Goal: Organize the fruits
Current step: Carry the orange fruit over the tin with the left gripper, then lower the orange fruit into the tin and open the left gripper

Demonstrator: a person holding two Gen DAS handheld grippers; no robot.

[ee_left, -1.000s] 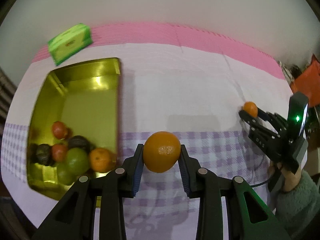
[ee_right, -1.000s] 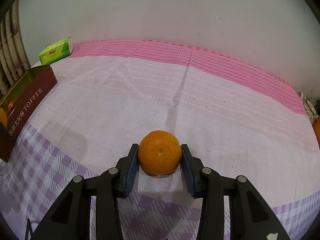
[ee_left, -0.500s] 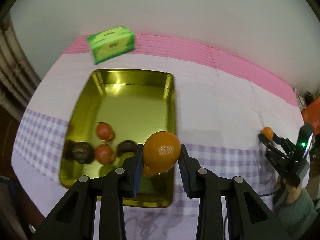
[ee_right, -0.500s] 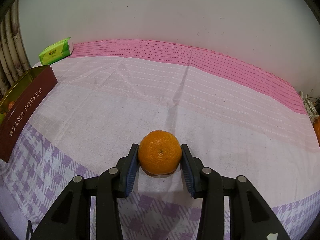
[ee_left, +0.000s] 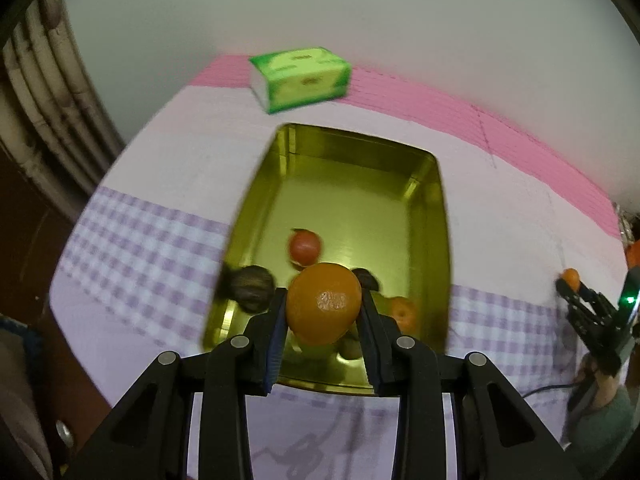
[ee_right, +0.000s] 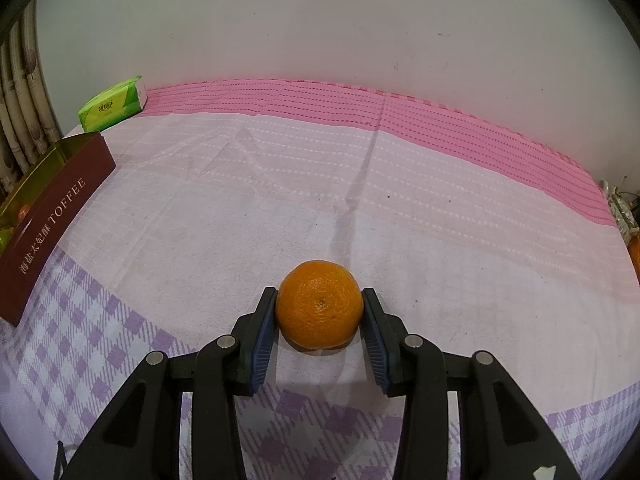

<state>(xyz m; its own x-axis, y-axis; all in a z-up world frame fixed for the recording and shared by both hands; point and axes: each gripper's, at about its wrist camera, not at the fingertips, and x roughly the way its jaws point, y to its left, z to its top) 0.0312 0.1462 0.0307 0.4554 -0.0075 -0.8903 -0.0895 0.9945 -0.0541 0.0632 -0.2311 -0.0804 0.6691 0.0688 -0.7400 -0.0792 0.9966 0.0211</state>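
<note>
My left gripper (ee_left: 323, 312) is shut on an orange (ee_left: 323, 309) and holds it above the near end of a gold tin tray (ee_left: 428, 184). The tray holds a red fruit (ee_left: 305, 245), a dark fruit (ee_left: 251, 286), a small orange (ee_left: 403, 312) and others hidden behind the held orange. My right gripper (ee_right: 319, 312) is shut on a second orange (ee_right: 319, 305) that rests on the tablecloth. It also shows in the left wrist view (ee_left: 570, 282) at the far right. In the right wrist view the tray's brown "TOFFEE" side (ee_right: 52, 220) is at the far left.
A green tissue pack (ee_left: 301, 78) lies beyond the tray near the wall, and shows in the right wrist view (ee_right: 113, 107). Pipes (ee_left: 44, 92) run down the left edge. A pink, white and purple-checked tablecloth (ee_right: 360, 200) covers the table.
My left gripper has carried its orange left, from beside the tray to over the tray's near end. The right gripper and its orange have not moved.
</note>
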